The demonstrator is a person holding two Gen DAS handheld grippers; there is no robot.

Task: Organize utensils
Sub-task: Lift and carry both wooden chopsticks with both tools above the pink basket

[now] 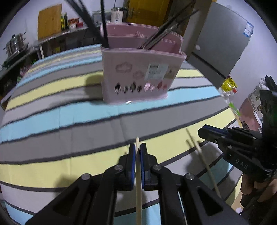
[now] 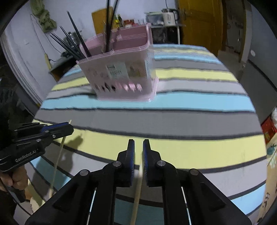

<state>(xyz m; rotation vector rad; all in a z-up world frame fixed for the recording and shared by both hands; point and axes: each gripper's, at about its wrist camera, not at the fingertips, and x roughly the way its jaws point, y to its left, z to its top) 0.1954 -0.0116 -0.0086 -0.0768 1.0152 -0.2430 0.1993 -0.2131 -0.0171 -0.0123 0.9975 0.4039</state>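
Presently one wooden chopstick [image 1: 138, 173] is clamped in each gripper, left [image 1: 138, 147] and right [image 2: 138, 143], for dropping into the pink holder [image 1: 138, 72] mid-table.

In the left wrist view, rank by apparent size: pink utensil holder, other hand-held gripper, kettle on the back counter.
1. pink utensil holder
2. right hand-held gripper, nearer the camera, so its rank is unsure
3. kettle, far away
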